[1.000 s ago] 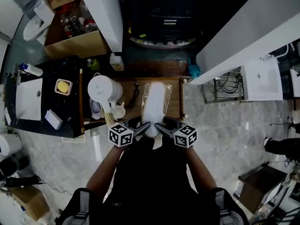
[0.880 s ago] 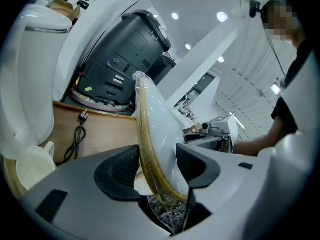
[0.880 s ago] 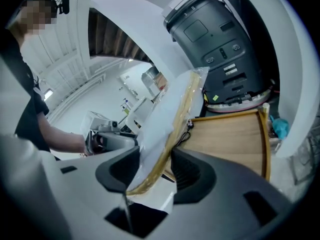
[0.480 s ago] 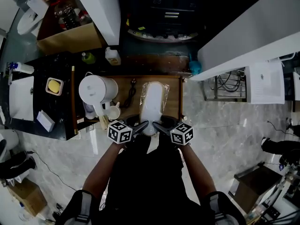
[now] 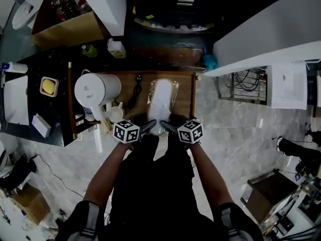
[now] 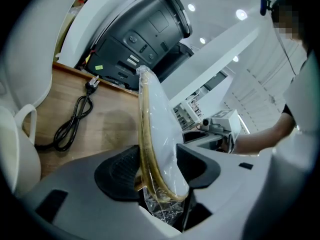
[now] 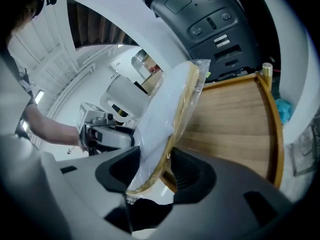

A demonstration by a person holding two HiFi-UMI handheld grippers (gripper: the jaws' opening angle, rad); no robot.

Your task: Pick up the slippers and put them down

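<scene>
Left gripper [image 6: 159, 168] and right gripper [image 7: 152, 173] are each clamped on the near end of the wrapped slippers [image 5: 161, 102], one from either side, with the pads against the film. The slippers stand on edge between the jaws and reach out over the wooden tray [image 5: 185, 99], right of the kettle [image 5: 95, 90] and cable [image 5: 134, 97]. Over the last second we bring both grippers down together with the grip unchanged. We judge the put-down to be under way. Whether the far end touches the wood, we cannot tell.
</scene>
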